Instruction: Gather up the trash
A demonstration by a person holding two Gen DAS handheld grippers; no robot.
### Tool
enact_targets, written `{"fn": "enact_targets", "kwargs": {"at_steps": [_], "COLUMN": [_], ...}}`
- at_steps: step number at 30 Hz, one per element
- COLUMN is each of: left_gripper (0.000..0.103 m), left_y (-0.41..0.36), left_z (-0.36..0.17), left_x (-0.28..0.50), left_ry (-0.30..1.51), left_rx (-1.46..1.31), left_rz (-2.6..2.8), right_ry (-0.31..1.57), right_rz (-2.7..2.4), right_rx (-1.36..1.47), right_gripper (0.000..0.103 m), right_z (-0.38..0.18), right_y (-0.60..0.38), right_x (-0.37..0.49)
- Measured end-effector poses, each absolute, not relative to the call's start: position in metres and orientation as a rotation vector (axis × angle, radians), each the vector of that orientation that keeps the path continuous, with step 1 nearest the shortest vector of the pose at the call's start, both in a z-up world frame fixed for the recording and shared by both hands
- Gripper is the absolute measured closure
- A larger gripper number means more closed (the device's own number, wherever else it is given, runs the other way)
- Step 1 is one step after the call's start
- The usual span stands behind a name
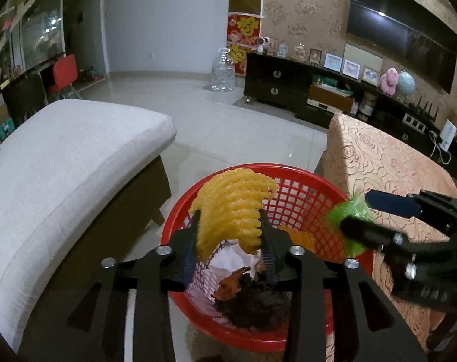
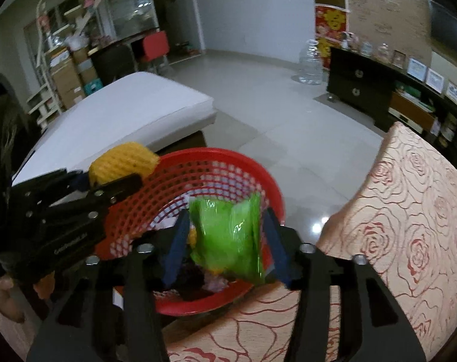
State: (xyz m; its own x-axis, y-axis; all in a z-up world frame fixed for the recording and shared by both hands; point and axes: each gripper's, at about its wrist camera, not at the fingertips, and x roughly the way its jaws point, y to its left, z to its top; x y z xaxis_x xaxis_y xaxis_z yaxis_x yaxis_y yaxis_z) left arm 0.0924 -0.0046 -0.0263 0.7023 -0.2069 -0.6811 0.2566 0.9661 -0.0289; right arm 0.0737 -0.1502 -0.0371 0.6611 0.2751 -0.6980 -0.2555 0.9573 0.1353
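Observation:
A red mesh basket (image 1: 304, 193) sits on the floor beside the table; it also shows in the right wrist view (image 2: 204, 163). It holds white paper (image 1: 228, 256), dark brown scraps (image 1: 252, 298) and an orange piece (image 1: 297, 236). My left gripper (image 1: 230, 229) is shut on a yellow foam net (image 1: 231, 205) above the basket. My right gripper (image 2: 225, 229) is shut on a green plastic wrapper (image 2: 228, 235) over the basket's right rim. The right gripper shows at the right of the left wrist view (image 1: 358, 211); the left one (image 2: 114, 181) shows in the right wrist view.
A white cushioned bench (image 1: 62, 163) stands left of the basket. A table with a rose-patterned cloth (image 1: 388, 163) is on the right. A dark TV cabinet (image 1: 288, 90) and a clear water jug (image 1: 223, 72) stand across the tiled floor.

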Motion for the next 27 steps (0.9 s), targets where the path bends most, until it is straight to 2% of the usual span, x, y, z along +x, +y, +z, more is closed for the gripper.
{"fn": "enact_targets", "kwargs": {"at_steps": [2, 3, 14, 23, 25, 27], "left_gripper": [0.053, 0.051, 0.024, 0.019, 0.019, 0.019], "left_y": [-0.003, -0.003, -0.006, -0.007, -0.007, -0.004], "left_z": [-0.026, -0.026, -0.015, -0.009, -0.007, -0.004], "left_x": [0.093, 0.093, 0.083, 0.075, 0.071, 0.064], "left_ry": [0.751, 0.751, 0.71, 0.672, 0.655, 0.635], "left_rx": [0.061, 0.055, 0.061, 0.067, 0.071, 0.072], "left_rz": [-0.261, -0.262, -0.293, -0.281, -0.265, -0.238], "right_ry": [0.784, 0.782, 0.744, 0.694, 0.681, 0.667], "right_rz": [0.3, 0.3, 0.251, 0.194, 0.185, 0.183], "right_rx": [0.028, 0.032, 0.122, 0.209, 0.225, 0.238], "right_gripper": [0.038, 0.035, 0.023, 0.019, 0.013, 0.012], "right_z": [-0.037, -0.036, -0.026, -0.016, -0.015, -0.015], "right_y": [-0.15, -0.151, -0.179, -0.208, -0.21, -0.208], "right_x": [0.072, 0.072, 0.058, 0.034, 0.028, 0.021]}}
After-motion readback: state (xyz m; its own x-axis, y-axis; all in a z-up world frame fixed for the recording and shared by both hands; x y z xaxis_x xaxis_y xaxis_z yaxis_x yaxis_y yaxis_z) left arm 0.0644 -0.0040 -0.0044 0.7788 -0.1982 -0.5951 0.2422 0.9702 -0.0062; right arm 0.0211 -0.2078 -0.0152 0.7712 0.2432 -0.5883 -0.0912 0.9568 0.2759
